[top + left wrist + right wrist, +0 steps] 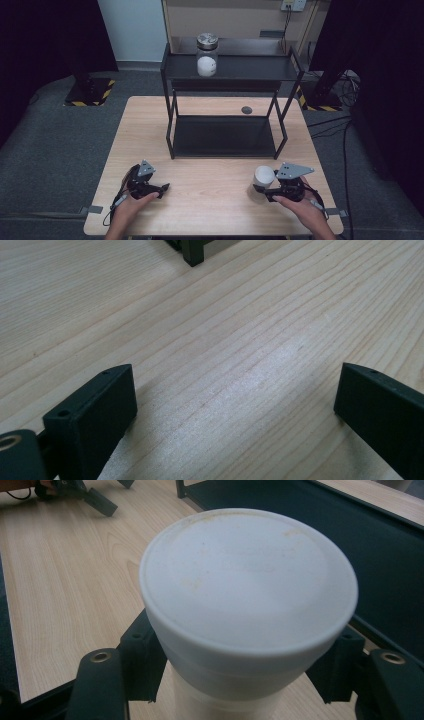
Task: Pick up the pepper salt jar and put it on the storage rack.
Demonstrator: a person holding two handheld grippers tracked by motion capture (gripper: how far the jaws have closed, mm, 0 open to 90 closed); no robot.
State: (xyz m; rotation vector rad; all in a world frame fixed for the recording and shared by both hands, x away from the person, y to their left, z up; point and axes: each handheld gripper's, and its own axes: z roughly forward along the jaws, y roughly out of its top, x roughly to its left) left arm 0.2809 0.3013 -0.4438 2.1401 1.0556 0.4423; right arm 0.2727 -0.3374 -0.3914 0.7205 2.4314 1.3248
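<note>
- White jar [248, 595] is clamped just under its lid by right gripper [270, 191]; prob. gripped there so a lift won't slip
- Left gripper [235, 405] is held wide, empty, low over table [210, 190]; apparently kept clear

Tools: two, the left tool [162, 189] at seven o'clock and the right tool [256, 189] at five o'clock.
Hands: two, the left hand [131, 204] and the right hand [300, 206], one on each tool.
White jars: one, the white jar [263, 176] at five o'clock on the tabletop.
Glass jars: one, the glass jar [206, 55] with a metal lid, at twelve o'clock on the rack's top shelf.
Racks: one, the black rack [225, 95], with two shelves.
Tabletops: one, the wooden tabletop [210, 175].
Dark round spots on the tabletop: one, the round spot [246, 109], at about one o'clock.
</note>
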